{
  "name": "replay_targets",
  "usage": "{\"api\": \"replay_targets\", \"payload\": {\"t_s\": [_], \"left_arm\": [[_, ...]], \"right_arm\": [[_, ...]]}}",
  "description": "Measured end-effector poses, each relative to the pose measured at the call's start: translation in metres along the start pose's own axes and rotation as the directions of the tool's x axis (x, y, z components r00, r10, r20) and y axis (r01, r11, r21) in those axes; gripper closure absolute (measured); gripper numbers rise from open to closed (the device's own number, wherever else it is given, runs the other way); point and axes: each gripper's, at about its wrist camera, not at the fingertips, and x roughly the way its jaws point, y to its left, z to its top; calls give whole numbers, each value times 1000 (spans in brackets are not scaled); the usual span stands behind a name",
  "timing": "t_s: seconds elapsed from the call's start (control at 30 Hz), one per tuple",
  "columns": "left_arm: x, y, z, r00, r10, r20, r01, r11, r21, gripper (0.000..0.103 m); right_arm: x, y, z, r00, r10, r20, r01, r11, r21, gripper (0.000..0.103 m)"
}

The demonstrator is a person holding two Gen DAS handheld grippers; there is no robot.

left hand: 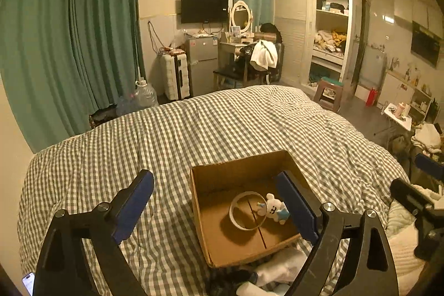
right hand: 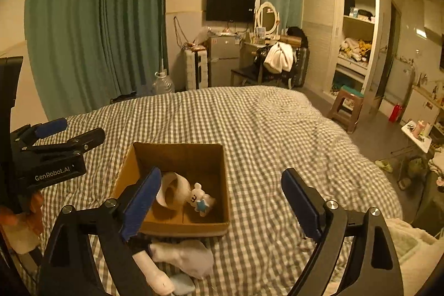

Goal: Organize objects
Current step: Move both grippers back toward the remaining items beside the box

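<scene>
Hovering above the checked bed [left hand: 194,129], left gripper [left hand: 219,201] and right gripper [right hand: 222,199] both spread wide, nothing between the fingers. Tape roll [left hand: 247,210] and small white plush [left hand: 276,208] lie touching inside the cardboard box [left hand: 222,171]; socks [right hand: 183,257] sit just beside its near wall, not yet sorted. Risk: soft bedding gives, so reaching for socks could nudge or tip the box.
</scene>
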Motion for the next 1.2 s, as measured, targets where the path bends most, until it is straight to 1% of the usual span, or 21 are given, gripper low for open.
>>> {"api": "replay_targets", "payload": {"t_s": [0.17,0.33,0.5,0.57,0.67,0.77,0.87,0.97,1.03,1.07,1.2], "left_arm": [[-15,1,-16,1000,25,-2,-25,1000,10,4],[-16,0,-49,998,35,-44,-35,999,10,4],[-7,-15,-96,994,42,-103,-38,998,44,4],[-5,-24,-114,991,42,-126,-33,997,72,4],[1,-37,-141,985,53,-167,-33,992,124,4],[6,-44,-164,980,67,-188,-34,985,171,4],[10,-45,-182,974,55,-218,-17,985,172,4],[17,-42,-198,966,44,-255,-5,989,150,4],[23,-41,-203,960,49,-276,-8,989,149,4],[27,-40,-207,955,57,-290,-14,989,149,4],[37,-38,-210,946,68,-318,-25,990,137,4]], "right_arm": [[-25,-2,-6,1000,-17,25,17,1000,5,10],[-36,10,-28,1000,-17,2,17,1000,-12,10],[-26,8,-63,998,-18,-64,18,1000,-9,10],[-23,7,-81,995,-15,-97,16,1000,6,10],[-17,3,-105,990,18,-137,-12,999,43,10],[-7,4,-131,981,27,-194,-17,998,56,10],[5,9,-158,964,54,-260,-42,998,52,10],[20,19,-185,938,83,-336,-75,996,38,10],[30,24,-200,917,107,-385,-100,994,39,10],[34,26,-206,911,110,-398,-103,994,38,10],[49,33,-226,870,149,-471,-146,988,44,10]]}}
